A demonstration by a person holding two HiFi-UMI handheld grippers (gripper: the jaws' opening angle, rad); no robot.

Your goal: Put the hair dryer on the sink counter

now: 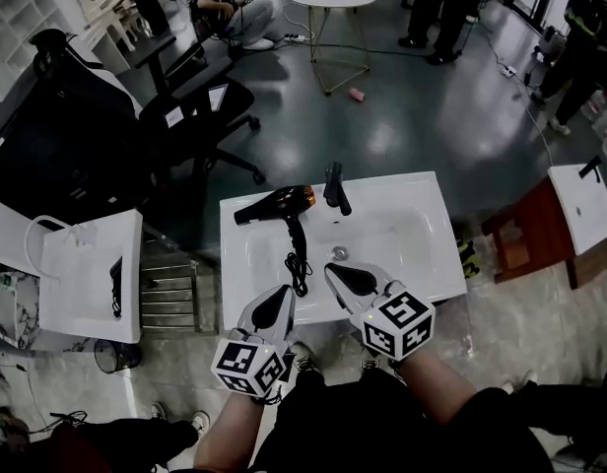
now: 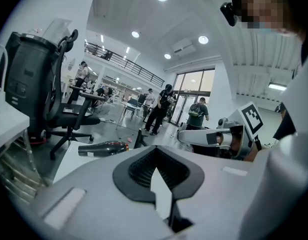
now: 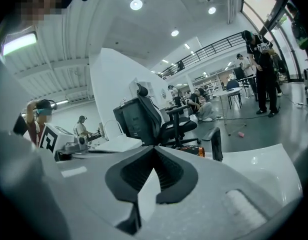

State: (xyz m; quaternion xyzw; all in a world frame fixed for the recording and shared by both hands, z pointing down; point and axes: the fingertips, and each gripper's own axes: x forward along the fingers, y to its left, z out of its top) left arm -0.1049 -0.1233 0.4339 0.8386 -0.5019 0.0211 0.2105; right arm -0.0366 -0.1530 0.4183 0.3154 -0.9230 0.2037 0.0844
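The left gripper point(image 1: 281, 296) and right gripper point(image 1: 335, 272) hover level over the sink desk's point(image 1: 437, 274) near edge, fingers point(image 1: 355, 280) clenched empty. The hair dryer point(image 1: 279, 203) lies back-left beside the faucet point(image 1: 335, 187); the desk's right side lies open.

You face a white sink counter point(image 1: 422, 264). The black hair dryer point(image 1: 276, 203) lies at its back left, just beside the black faucet point(image 1: 335, 187), cord point(image 1: 298, 267) bundled toward you.
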